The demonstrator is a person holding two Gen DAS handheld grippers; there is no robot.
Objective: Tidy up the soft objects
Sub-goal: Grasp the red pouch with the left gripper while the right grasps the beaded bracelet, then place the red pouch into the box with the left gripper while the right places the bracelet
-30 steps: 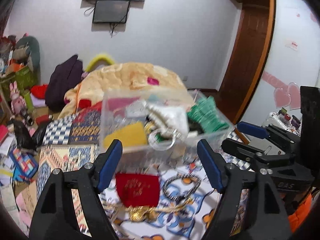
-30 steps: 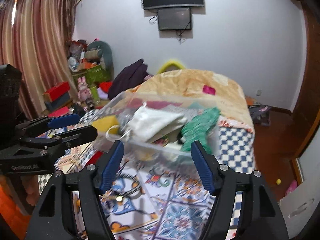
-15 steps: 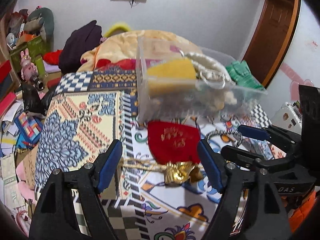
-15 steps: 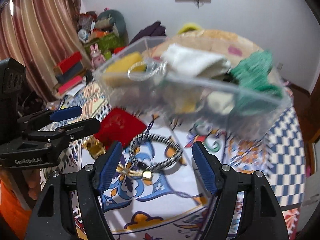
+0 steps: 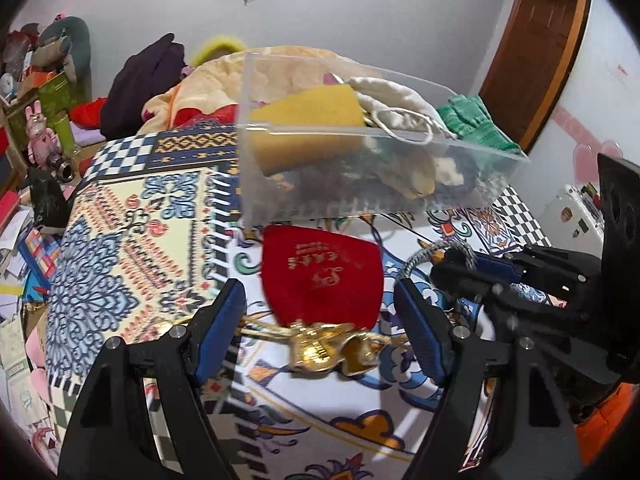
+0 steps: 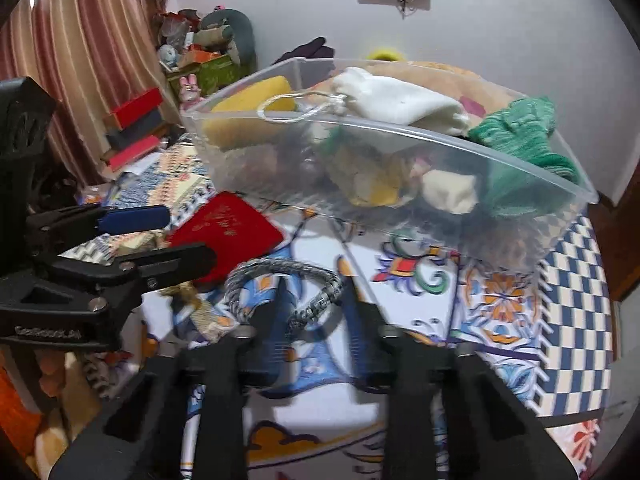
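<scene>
While most of the soft things already sit in the clear bin (image 6: 400, 168), I judge the step in hand to be picking up the last loose items on the patterned cloth (image 5: 132, 248) in front of it. The red pouch (image 5: 320, 276) lies flat just before the bin's near wall, its gold tassel cord (image 5: 328, 344) trailing toward me; the braided cord loop (image 6: 284, 280) lies just right of it. My left gripper (image 5: 320, 332) stands wide open, fingers either side of the pouch's lower end and the tassel, gripping nothing. My right gripper (image 6: 316, 316) is narrowed about the near arc of the loop; the frame is blurred there, so I cannot tell whether the pads have contact. Next move, as I read it: confirm the right grip, lift clear of the bin rim, drop inside; then close left on the pouch.
</scene>
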